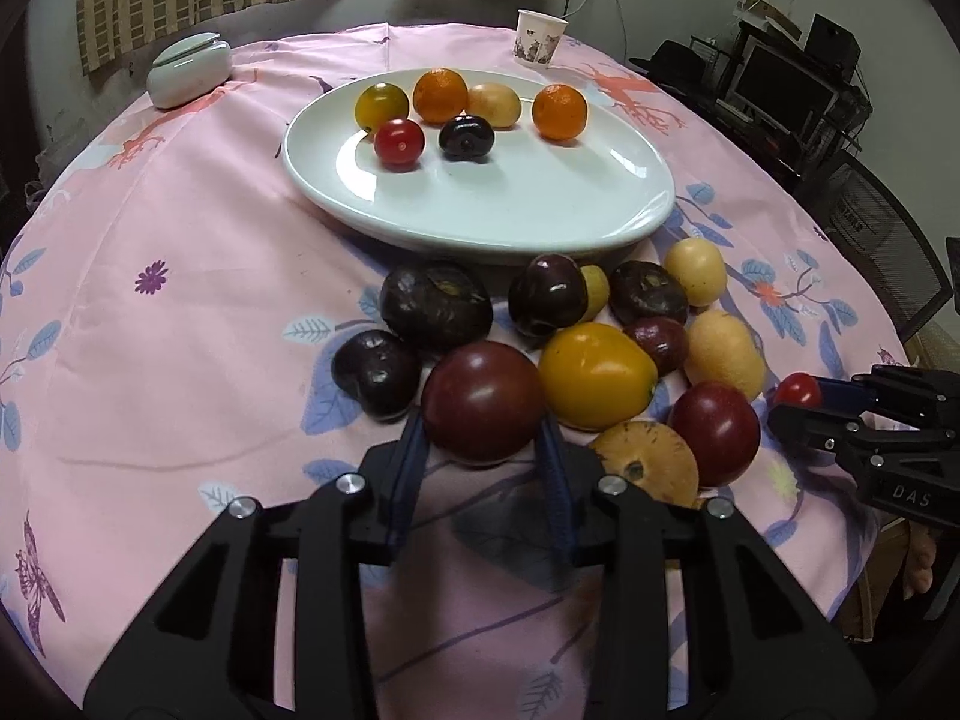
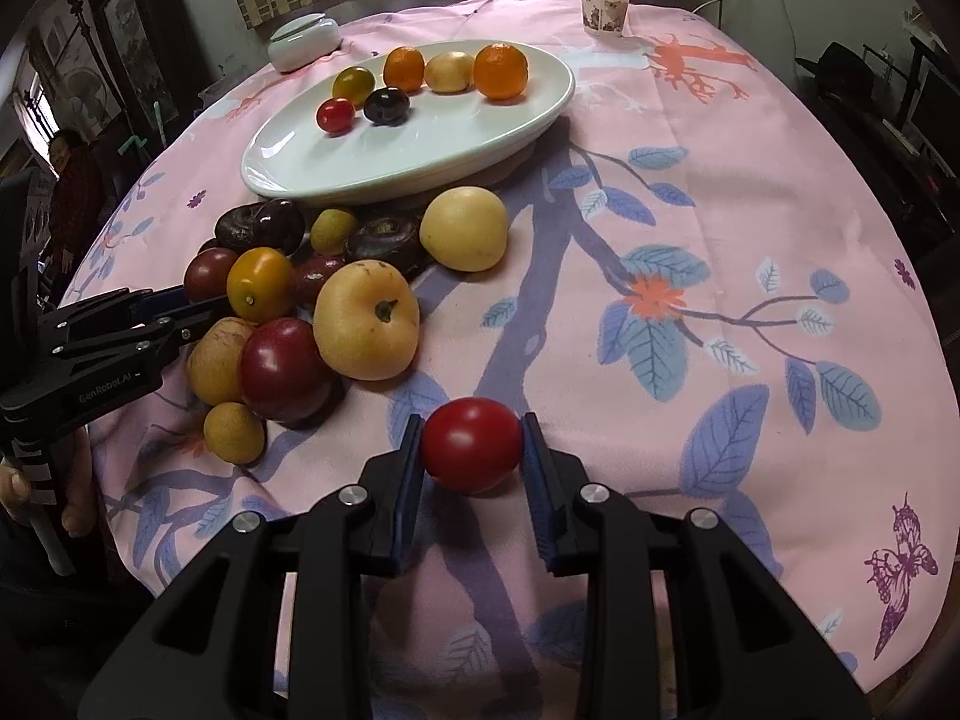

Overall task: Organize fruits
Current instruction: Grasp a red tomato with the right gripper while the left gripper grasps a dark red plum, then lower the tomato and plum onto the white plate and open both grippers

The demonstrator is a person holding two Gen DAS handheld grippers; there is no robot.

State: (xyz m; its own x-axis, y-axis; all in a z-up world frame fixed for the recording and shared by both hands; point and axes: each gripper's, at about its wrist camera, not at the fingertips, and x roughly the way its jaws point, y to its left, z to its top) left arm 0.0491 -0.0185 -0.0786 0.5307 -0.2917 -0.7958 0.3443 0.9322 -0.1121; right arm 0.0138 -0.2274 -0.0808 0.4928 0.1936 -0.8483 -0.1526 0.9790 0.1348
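Note:
A white oval plate [image 1: 510,210] [image 2: 420,162] holds several fruits: two oranges, a red cherry tomato [image 1: 399,143], a dark plum [image 1: 466,137] and others. A pile of loose fruits [image 1: 570,330] [image 2: 300,300] lies on the pink cloth in front of the plate. My left gripper [image 1: 483,420] is shut on a dark red tomato [image 1: 483,399] at the pile's near edge; it also shows in the right wrist view [image 2: 198,294]. My right gripper [image 2: 471,441] is shut on a bright red tomato [image 2: 471,443], right of the pile; it shows in the left wrist view [image 1: 795,396].
A paper cup [image 1: 538,39] [image 2: 603,6] stands at the table's far edge. A pale lidded ceramic jar [image 1: 189,69] [image 2: 303,42] stands far left. A yellow tomato [image 1: 594,375] touches the held dark tomato. A chair and shelves stand right of the table.

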